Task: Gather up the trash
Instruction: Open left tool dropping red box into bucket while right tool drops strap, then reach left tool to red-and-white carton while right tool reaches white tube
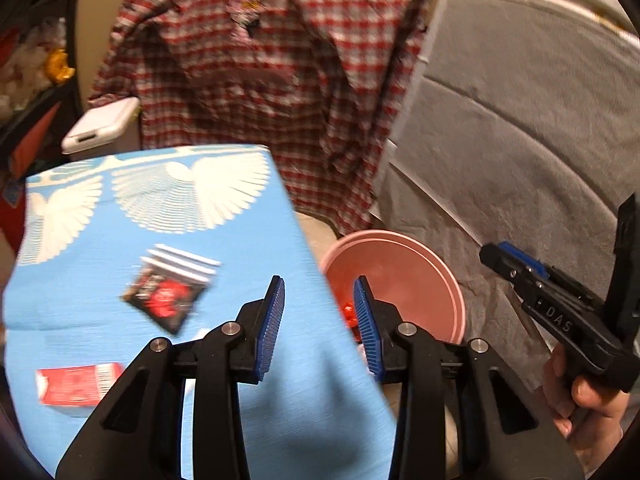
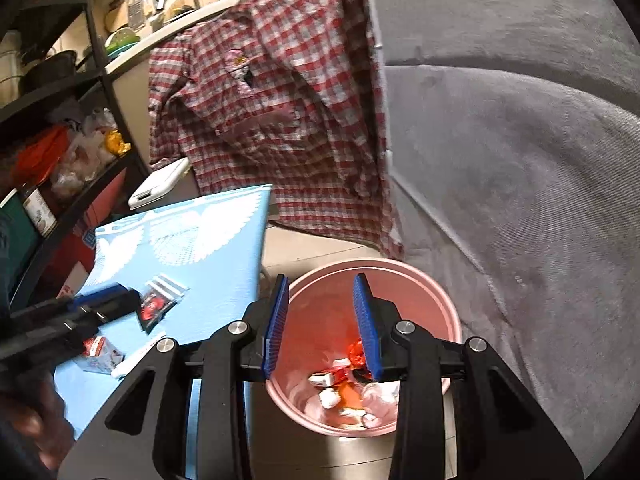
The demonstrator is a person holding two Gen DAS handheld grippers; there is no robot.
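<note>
A pink bin [image 2: 432, 300] stands on the floor beside a blue-covered table [image 1: 120, 260]; it shows in the left wrist view [image 1: 420, 276] too. Wrappers [image 2: 348, 384] lie inside it. On the table lie a black-and-red snack packet [image 1: 164, 294], also in the right wrist view [image 2: 154, 306], and a red-and-white carton [image 1: 76, 384], which appears in the right wrist view [image 2: 102, 356] as well. My left gripper [image 1: 319, 324] is open and empty over the table's right edge. My right gripper [image 2: 322, 322] is open and empty above the bin.
A red plaid shirt [image 2: 280, 120] hangs behind the table. A grey sofa [image 2: 520, 200] is on the right. A black shelf rack [image 2: 60, 128] with clutter stands on the left. A white lidded box [image 1: 100, 128] sits behind the table.
</note>
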